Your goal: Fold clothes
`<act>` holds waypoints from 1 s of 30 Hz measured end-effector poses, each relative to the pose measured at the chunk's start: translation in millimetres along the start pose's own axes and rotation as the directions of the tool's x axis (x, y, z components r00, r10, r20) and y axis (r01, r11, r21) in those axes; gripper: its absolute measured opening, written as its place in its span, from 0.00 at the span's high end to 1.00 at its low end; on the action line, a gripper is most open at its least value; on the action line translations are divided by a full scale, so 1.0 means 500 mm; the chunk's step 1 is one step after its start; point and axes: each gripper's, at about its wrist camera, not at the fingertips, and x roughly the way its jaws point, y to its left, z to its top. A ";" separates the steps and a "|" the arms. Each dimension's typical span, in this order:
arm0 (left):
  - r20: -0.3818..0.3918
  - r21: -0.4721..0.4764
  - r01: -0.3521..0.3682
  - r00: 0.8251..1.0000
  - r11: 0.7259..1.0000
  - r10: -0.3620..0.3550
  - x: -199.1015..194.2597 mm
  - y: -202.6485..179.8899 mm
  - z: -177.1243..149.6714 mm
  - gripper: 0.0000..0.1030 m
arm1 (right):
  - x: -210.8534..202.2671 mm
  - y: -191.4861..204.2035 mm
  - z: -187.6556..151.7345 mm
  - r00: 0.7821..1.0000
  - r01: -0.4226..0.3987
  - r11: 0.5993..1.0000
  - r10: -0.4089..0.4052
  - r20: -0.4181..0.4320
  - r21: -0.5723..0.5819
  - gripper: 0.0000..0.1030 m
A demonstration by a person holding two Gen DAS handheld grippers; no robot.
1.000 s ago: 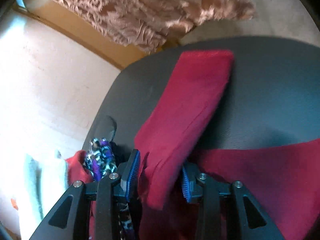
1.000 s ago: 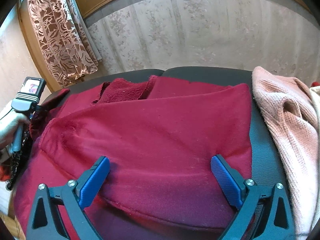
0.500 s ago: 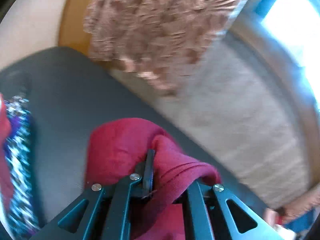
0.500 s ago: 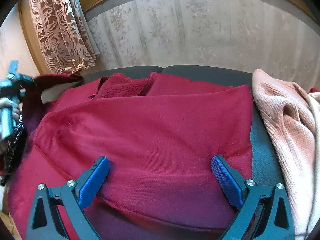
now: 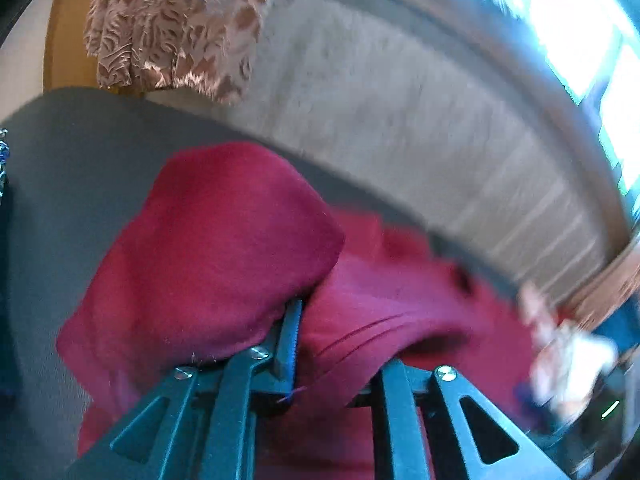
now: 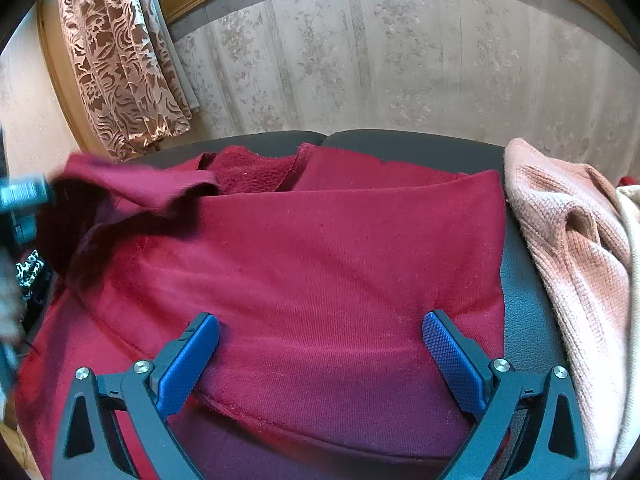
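Observation:
A dark red garment (image 6: 320,248) lies spread over a dark grey padded surface (image 6: 528,320). My right gripper (image 6: 320,360) hovers open just above its near hem, blue pads wide apart with nothing between them. My left gripper (image 5: 332,356) has the garment's red sleeve (image 5: 224,248) bunched between its fingers; its jaws are opening slightly, but the cloth still hangs pinched over the left pad. In the right wrist view the lifted sleeve (image 6: 140,184) reaches over the garment's left shoulder, and the left gripper (image 6: 24,196) is a blur at the left edge.
A pink knitted sweater (image 6: 568,248) lies heaped at the right of the surface, with a cream cloth (image 6: 630,216) beyond it. A patterned cloth (image 6: 30,272) sits at the left edge. A brown curtain (image 6: 120,72) and a papered wall (image 6: 400,60) stand behind.
The left gripper shut on the sleeve, lifted it and swung it right, over the garment's body. The right gripper stayed still and open.

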 end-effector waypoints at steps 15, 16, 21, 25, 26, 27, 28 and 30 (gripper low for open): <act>0.082 -0.045 0.042 0.996 0.998 -0.038 -0.080 0.092 -0.109 0.73 | 0.002 0.007 0.002 1.000 0.015 1.000 -0.015 -0.013 -0.010 0.00; 0.090 -0.035 0.039 0.995 0.999 -0.036 -0.084 0.088 -0.108 0.73 | 0.003 0.011 0.002 0.999 0.026 0.999 -0.026 -0.018 -0.019 0.00; 0.202 0.048 0.061 0.977 0.997 -0.069 -0.134 0.062 -0.115 0.70 | 0.005 0.016 0.000 0.998 0.047 0.998 -0.048 -0.028 -0.042 0.00; 0.155 0.001 0.078 0.985 0.997 -0.077 -0.115 0.085 -0.123 0.65 | 0.007 0.020 0.000 0.998 0.061 0.997 -0.063 -0.031 -0.051 0.00; 0.128 -0.026 0.077 0.989 0.997 -0.074 -0.103 0.093 -0.122 0.65 | 0.008 0.022 0.001 0.997 0.067 0.996 -0.069 -0.036 -0.057 0.00; 0.105 -0.048 0.078 0.992 0.996 -0.072 -0.093 0.101 -0.120 0.65 | 0.009 0.024 0.003 0.996 0.073 0.995 -0.076 -0.042 -0.063 0.00; 0.113 -0.049 0.083 0.991 0.995 -0.077 -0.096 0.101 -0.119 0.65 | 0.009 0.025 0.006 0.996 0.076 0.995 -0.079 -0.048 -0.067 0.00; 0.123 -0.033 0.081 0.989 0.996 -0.076 -0.104 0.095 -0.122 0.65 | 0.008 0.026 0.010 0.995 0.081 0.994 -0.085 -0.058 -0.074 0.00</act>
